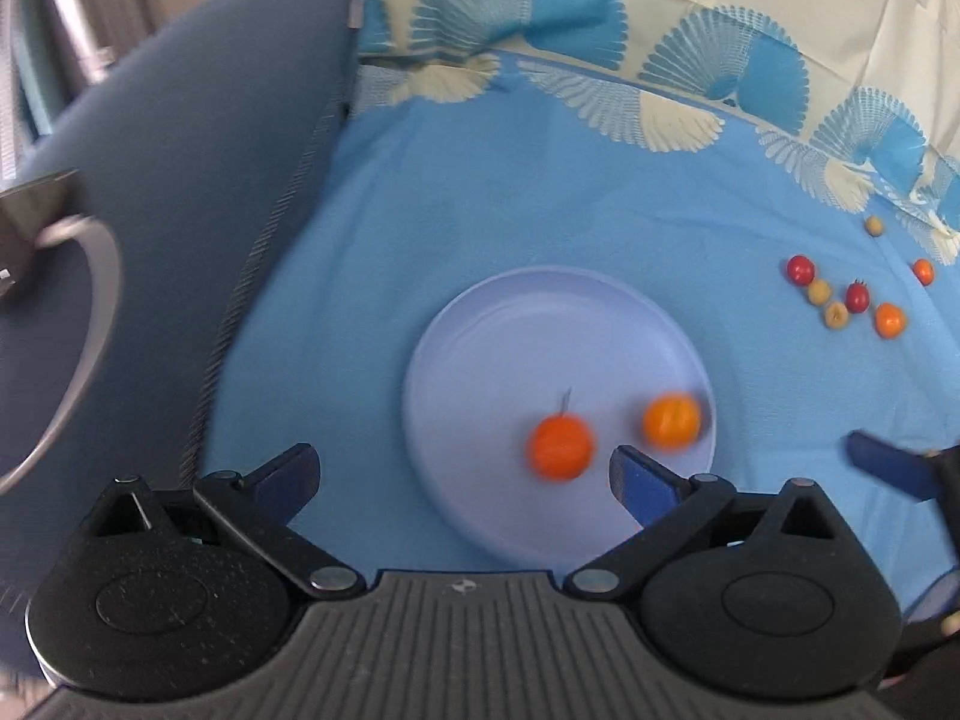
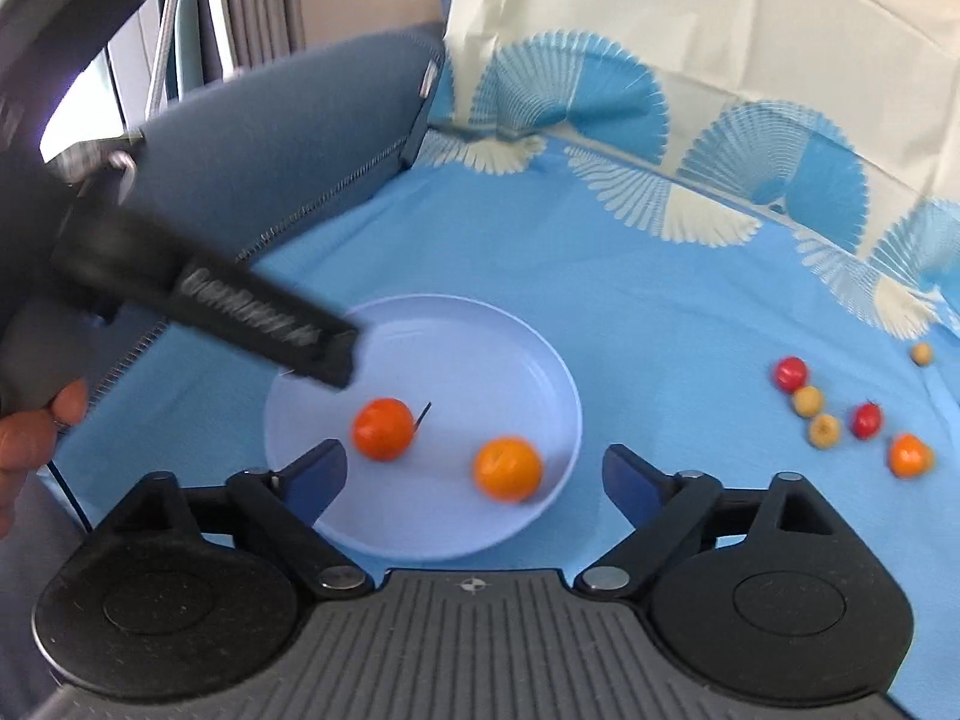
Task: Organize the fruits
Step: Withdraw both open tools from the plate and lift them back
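Both claws, left (image 1: 462, 474) and right (image 2: 474, 474), gape empty over the plate (image 2: 480, 330) holding two oranges (image 2: 384, 429); next, judged: fetch loose fruit (image 2: 909, 455) near the cloth's right edge.

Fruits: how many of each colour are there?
Orange: 4, two on the plate () and two on the cloth ()
Red: 2 ()
Yellow: 3 ()
Total: 9

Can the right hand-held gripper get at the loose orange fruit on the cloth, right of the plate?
Probably yes: the right hand-held gripper is open and empty, and the orange fruit lies uncovered on the cloth, slightly apart from its neighbours.
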Demonstrator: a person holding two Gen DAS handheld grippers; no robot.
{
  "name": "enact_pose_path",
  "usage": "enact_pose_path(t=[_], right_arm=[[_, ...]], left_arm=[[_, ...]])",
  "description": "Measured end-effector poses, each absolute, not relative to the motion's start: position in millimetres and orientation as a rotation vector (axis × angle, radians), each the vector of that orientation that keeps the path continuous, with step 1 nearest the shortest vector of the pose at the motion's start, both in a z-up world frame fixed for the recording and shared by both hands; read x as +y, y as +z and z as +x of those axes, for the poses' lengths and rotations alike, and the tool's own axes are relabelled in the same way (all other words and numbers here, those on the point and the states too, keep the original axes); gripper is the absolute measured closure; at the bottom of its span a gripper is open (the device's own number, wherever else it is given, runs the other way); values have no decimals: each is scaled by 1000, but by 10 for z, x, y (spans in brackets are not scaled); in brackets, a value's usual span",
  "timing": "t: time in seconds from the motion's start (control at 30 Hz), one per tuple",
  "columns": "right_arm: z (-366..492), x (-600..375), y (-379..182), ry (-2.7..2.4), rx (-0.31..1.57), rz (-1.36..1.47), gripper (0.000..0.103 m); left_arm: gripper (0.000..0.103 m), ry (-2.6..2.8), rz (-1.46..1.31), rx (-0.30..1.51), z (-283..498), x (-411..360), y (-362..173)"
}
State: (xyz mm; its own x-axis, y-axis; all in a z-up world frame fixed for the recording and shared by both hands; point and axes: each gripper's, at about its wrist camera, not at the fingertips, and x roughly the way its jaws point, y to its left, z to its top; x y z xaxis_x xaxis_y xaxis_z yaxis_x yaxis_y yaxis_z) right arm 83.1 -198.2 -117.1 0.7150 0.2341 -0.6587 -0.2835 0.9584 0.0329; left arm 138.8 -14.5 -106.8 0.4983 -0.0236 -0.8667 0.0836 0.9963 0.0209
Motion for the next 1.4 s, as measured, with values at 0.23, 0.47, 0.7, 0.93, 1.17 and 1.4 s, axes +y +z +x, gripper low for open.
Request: enact_pose_path(t=[0.23, 0.47, 0.7, 0.93, 1.17, 1.4], right_arm=[[96, -2021, -811, 253, 678, 17, 3], [-468, -1984, -618, 227, 587, 14, 1], [-843, -2099, -515, 199, 525, 28, 1], [-1042, -2154, -411, 188, 472, 41, 1], [-1173, -2195, -362, 192, 439, 44, 1], [-1199, -2243, -367, 183, 436, 59, 1]], left_arm=[[0, 24, 80, 1048, 676, 10, -847], [0, 6, 69, 970, 162, -8, -614], [0, -3, 80, 894, -139, -86, -374], [0, -11, 92, 838, -354, -136, -213], [0, -8, 87, 820, -431, -101, -161], [0, -10, 87, 817, -427, -98, -161]])
